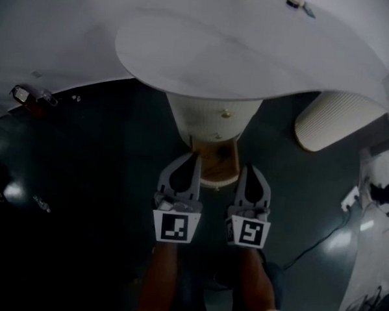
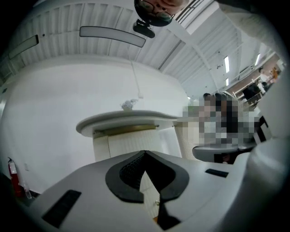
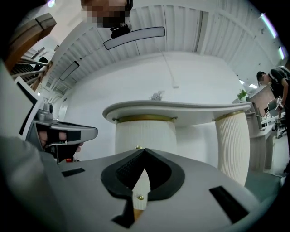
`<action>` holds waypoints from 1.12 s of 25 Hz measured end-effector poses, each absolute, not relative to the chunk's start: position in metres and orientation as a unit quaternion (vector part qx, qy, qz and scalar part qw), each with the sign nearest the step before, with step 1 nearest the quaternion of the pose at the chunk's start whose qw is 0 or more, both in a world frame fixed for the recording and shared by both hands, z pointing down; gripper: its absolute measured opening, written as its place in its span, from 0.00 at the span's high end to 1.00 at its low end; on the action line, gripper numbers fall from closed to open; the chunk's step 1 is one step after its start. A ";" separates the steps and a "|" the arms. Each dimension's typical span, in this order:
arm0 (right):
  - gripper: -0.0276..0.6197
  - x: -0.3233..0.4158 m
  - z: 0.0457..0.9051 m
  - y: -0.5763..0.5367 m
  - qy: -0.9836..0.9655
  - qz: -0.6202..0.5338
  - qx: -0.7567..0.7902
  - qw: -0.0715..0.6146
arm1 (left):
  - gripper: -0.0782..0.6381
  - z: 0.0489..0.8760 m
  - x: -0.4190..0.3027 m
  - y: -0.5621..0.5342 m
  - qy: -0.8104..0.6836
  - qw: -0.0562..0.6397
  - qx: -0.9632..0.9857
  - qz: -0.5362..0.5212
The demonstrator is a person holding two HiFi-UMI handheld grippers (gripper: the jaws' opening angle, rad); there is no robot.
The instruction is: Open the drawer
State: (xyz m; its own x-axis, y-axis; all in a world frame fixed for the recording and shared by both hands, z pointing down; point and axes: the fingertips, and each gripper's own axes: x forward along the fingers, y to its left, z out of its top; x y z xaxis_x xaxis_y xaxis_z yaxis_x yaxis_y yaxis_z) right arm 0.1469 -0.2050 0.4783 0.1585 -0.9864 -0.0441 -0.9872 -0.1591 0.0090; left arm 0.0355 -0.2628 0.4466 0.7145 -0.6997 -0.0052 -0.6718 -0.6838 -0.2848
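Observation:
A white ribbed pedestal [image 1: 213,117] with small gold knobs [image 1: 226,113] stands under the curved white tabletop [image 1: 252,50]. Low on it a drawer [image 1: 219,161] stands pulled out, its brown wooden inside showing. In the head view my left gripper [image 1: 195,157] and right gripper [image 1: 249,168] hang side by side over the drawer's two sides, both pointing at the pedestal. Both are shut with nothing between the jaws. In the left gripper view the left gripper [image 2: 145,152] faces the pedestal [image 2: 131,142]. The right gripper [image 3: 144,149] faces the pedestal [image 3: 145,133] and a knob [image 3: 141,197].
A second ribbed column [image 1: 336,120] stands to the right under the tabletop. A small object [image 1: 295,2] lies on the table's far side. A red fire extinguisher [image 1: 28,100] sits on the dark floor at left. Cables [image 1: 320,239] run across the floor at right.

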 end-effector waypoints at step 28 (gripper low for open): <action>0.95 0.100 -0.007 -0.151 0.724 0.052 -0.688 0.020 | 0.89 -0.006 -0.031 -0.190 0.453 0.052 -0.890 0.008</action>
